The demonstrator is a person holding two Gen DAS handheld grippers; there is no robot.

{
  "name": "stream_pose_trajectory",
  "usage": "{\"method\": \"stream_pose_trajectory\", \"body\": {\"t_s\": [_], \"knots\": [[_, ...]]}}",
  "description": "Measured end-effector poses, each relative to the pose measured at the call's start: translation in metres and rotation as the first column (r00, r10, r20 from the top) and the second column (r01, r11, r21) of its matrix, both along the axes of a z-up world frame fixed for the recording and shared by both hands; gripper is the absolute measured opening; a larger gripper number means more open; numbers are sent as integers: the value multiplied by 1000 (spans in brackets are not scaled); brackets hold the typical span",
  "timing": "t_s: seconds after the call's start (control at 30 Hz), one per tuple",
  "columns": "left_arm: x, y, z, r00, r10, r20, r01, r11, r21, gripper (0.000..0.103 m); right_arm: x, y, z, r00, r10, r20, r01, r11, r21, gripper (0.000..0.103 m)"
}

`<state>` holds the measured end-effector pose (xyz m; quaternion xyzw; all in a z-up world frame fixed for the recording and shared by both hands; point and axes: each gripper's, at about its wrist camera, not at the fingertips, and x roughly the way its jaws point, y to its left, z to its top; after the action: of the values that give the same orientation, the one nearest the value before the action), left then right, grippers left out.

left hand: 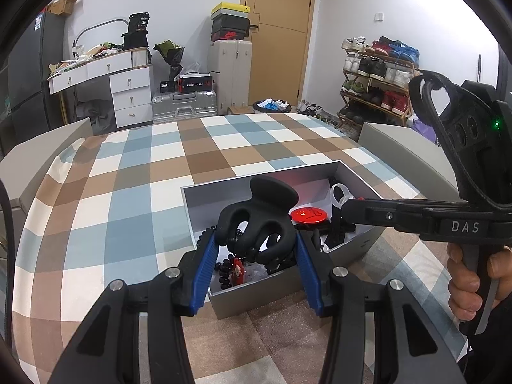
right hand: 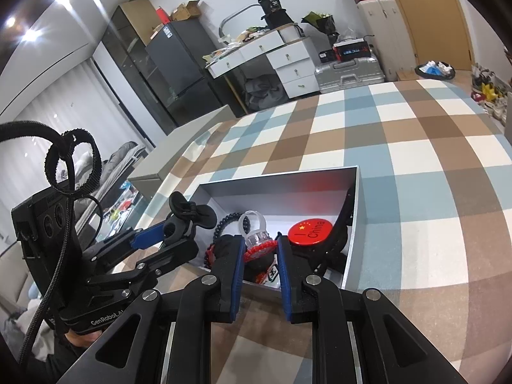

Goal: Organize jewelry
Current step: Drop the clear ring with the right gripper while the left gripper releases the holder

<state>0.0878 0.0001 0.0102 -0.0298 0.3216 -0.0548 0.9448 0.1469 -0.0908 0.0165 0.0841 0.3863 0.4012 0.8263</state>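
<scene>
The grey box (right hand: 278, 185) sits near the table's (right hand: 416, 166) near edge, with open checked cloth beyond. It holds a red badge (right hand: 309, 231), dark beads (right hand: 225, 220) and more. The left gripper (left hand: 256, 240) clamps a black hair claw (left hand: 256, 220) above it. The right gripper (right hand: 259, 246) seems closed on a clear plastic ring (right hand: 256, 233).

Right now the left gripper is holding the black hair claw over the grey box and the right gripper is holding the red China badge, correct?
Not quite. The left gripper does hold the black hair claw over the grey box, but the right gripper grips the clear plastic ring, not the red China badge, which lies in the box. The right wrist view shows it.
</scene>
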Motion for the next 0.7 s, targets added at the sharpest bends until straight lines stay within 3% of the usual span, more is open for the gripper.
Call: {"method": "stream_pose_trajectory", "body": {"t_s": [0.43, 0.5, 0.7], "knots": [[0, 0, -1, 1000, 8, 1, -8, 1000, -19, 43, -4, -3, 5, 999, -35, 23, 35, 999, 6, 22], [1, 0, -1, 1000, 9, 1, -9, 1000, -20, 43, -4, -6, 7, 999, -44, 30, 44, 999, 13, 30], [3, -1, -1, 1000, 10, 1, -10, 1000, -29, 43, -3, -13, 13, 998, -56, 37, 55, 998, 32, 30]]}}
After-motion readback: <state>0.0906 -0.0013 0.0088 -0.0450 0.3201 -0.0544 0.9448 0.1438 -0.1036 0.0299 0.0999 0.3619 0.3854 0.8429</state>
